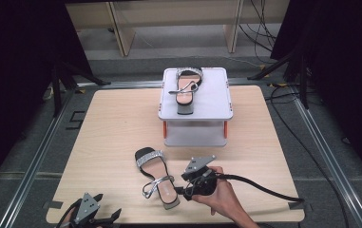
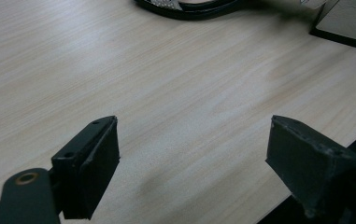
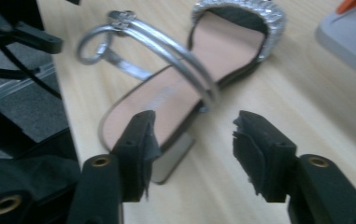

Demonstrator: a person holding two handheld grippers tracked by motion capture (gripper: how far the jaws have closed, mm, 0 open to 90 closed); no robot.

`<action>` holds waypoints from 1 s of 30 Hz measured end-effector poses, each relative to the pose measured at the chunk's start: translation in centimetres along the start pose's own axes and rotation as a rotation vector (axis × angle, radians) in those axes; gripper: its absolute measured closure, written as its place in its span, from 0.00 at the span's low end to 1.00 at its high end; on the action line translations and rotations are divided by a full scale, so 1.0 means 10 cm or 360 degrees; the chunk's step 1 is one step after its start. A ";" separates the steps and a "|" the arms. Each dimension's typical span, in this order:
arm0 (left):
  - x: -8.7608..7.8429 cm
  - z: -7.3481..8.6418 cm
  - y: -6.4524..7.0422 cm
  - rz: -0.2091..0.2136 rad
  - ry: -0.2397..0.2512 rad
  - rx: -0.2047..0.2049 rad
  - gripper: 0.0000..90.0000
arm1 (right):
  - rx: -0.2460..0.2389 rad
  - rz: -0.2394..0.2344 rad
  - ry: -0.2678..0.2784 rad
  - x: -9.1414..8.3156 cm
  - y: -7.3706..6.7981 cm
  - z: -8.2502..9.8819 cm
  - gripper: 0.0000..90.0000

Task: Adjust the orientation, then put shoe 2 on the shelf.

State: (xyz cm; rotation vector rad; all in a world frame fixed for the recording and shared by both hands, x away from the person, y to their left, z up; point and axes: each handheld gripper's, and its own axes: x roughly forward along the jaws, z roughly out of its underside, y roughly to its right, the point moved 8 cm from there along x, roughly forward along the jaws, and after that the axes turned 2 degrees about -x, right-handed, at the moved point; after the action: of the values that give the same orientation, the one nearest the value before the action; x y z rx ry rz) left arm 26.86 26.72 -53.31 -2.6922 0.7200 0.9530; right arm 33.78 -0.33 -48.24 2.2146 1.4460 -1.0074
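My right claw (image 3: 192, 154), jaws half open and holding nothing, faces the sandal (image 3: 185, 88) heel-first; its length runs straight ahead.

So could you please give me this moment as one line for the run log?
right gripper: open, at heel of sandal on table, not gripping | left gripper: open, idle | second sandal: on white box

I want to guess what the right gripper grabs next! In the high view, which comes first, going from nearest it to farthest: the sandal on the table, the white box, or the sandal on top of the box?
From the right gripper:
1. Sandal on the table, just left of it.
2. White box, farther back.
3. Sandal on the box, farthest, toward the box's back left.
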 end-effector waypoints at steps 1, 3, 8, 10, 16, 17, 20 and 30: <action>0.00 0.00 0.00 -0.0001 -0.0001 0.0001 0.18 | -0.0017 0.0011 -0.0011 0.01 0.04 0.01 0.58; 0.00 0.00 0.00 -0.0002 -0.0004 0.0000 0.18 | -0.0037 0.0018 -0.0027 0.05 0.08 0.02 0.61; 0.00 0.00 0.00 0.0000 -0.0003 0.0001 0.18 | -0.0072 -0.0007 -0.0064 0.20 0.10 -0.02 0.63; 0.00 0.00 0.00 0.0000 -0.0010 0.0004 0.18 | -0.0088 0.0000 -0.0072 0.26 0.11 -0.03 0.64; 0.00 0.01 0.00 -0.0003 -0.0014 0.0011 0.18 | -0.0104 0.0000 -0.0049 0.34 0.18 -0.10 0.68; 0.00 0.01 0.00 -0.0003 -0.0015 0.0010 0.18 | -0.0100 -0.0006 -0.0051 0.35 0.18 -0.11 0.70; 0.00 0.01 0.00 -0.0002 -0.0017 0.0012 0.18 | -0.0116 -0.0005 -0.0036 0.39 0.17 -0.15 0.72; 0.00 0.01 0.00 -0.0002 -0.0016 0.0014 0.18 | -0.0136 0.0020 -0.0069 0.42 0.18 -0.18 0.84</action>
State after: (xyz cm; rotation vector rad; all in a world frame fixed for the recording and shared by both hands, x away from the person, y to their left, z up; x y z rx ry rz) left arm 26.80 26.81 -53.35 -2.6782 0.7186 0.9598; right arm 37.10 2.78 -50.17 2.1267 1.4273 -0.9649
